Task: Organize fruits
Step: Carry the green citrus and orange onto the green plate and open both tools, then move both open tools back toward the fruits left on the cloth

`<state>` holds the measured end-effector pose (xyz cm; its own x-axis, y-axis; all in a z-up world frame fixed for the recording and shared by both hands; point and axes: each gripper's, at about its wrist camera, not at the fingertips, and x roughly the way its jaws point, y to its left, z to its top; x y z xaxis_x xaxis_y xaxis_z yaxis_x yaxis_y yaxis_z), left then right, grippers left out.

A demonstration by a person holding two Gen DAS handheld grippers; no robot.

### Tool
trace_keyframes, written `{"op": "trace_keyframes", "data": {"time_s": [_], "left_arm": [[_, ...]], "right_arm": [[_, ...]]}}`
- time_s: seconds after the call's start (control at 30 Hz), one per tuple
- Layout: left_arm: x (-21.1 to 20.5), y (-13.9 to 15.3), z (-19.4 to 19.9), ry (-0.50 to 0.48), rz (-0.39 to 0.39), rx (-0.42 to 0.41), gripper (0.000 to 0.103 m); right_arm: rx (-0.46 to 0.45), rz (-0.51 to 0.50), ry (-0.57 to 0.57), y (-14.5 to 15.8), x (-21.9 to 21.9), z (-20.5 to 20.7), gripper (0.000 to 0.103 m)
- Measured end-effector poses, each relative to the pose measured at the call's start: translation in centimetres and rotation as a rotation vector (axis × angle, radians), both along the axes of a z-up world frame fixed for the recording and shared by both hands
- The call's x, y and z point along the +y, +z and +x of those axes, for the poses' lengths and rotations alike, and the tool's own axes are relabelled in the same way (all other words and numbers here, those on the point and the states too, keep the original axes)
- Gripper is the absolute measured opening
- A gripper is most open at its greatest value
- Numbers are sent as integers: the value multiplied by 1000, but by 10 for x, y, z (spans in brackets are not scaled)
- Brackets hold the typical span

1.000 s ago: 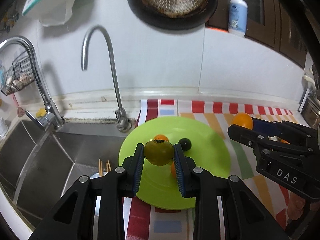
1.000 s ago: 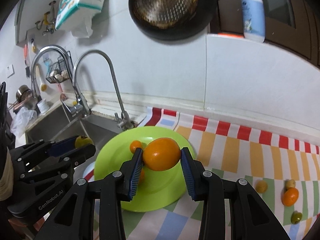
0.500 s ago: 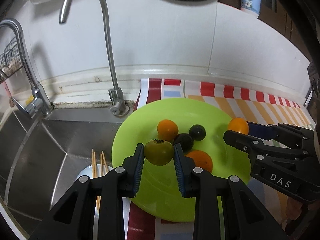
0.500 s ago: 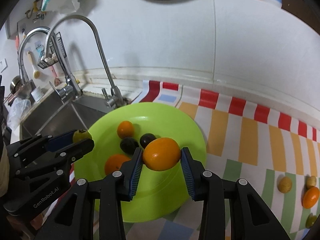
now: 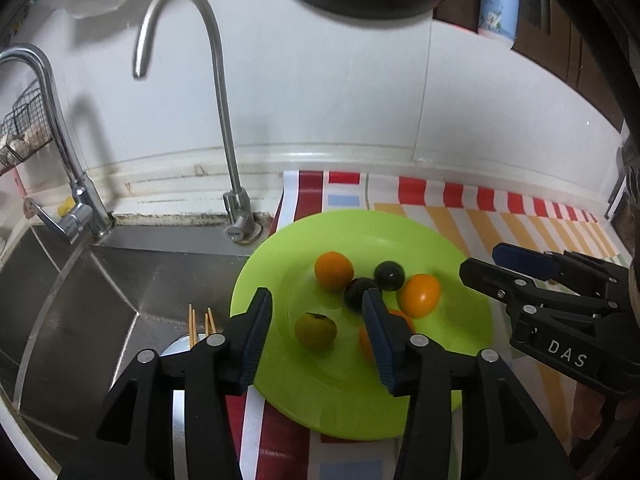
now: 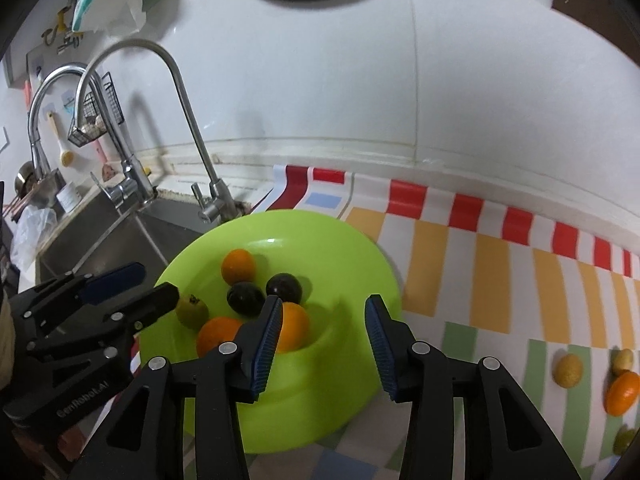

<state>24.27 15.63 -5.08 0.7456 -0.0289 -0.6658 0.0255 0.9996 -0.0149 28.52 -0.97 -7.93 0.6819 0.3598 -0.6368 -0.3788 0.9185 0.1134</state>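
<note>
A lime green plate (image 5: 360, 420) holds several small fruits. A green fruit (image 5: 316, 330) lies on it between the fingers of my left gripper (image 5: 318, 332), whose jaws are opening; neither pad touches it. My right gripper (image 6: 322, 332) hangs over the plate (image 6: 352, 264), its jaws opening too. An orange fruit (image 6: 294, 326) rests on the plate, partly hidden by that gripper's left finger and free of the pads. Another orange (image 5: 334, 270) and two dark fruits (image 5: 390, 274) lie further back. Each gripper shows in the other's view: right gripper (image 5: 480, 262), left gripper (image 6: 156, 282).
A steel sink (image 5: 100, 300) with two taps (image 5: 224, 128) borders the plate on the left, with chopsticks (image 5: 200, 322) standing in a cup. On the striped mat (image 6: 480, 264) to the right lie loose fruits: a yellow one (image 6: 567, 370), an orange one (image 6: 622, 392), a green one (image 6: 626, 440).
Both pairs of jaws have parted. The green fruit has left the left gripper and the orange fruit the right one; both now lie on the plate. The right gripper came lower over the plate.
</note>
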Motion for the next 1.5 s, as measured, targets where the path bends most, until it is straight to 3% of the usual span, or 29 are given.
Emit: {"op": "trace_keyframes", "data": {"time_s": [0.23,0.3,0.63,1.5], "left_arm": [[-13,23,-21,-25,-6,-56,55],[-18,28,-28,-37,-14,-67,57],[-42,51,-58,-86,-6,-130,67],[-106,80,-104,-254,-16,-221,69]], "right_arm": [[-49,19,-39,23,-18,-30,44],[-64,23,-54,29,-24,-38,53],[-146,21,-144,55,-54,-81,60],[-246,-10,-379,78,-127,-159,60]]}}
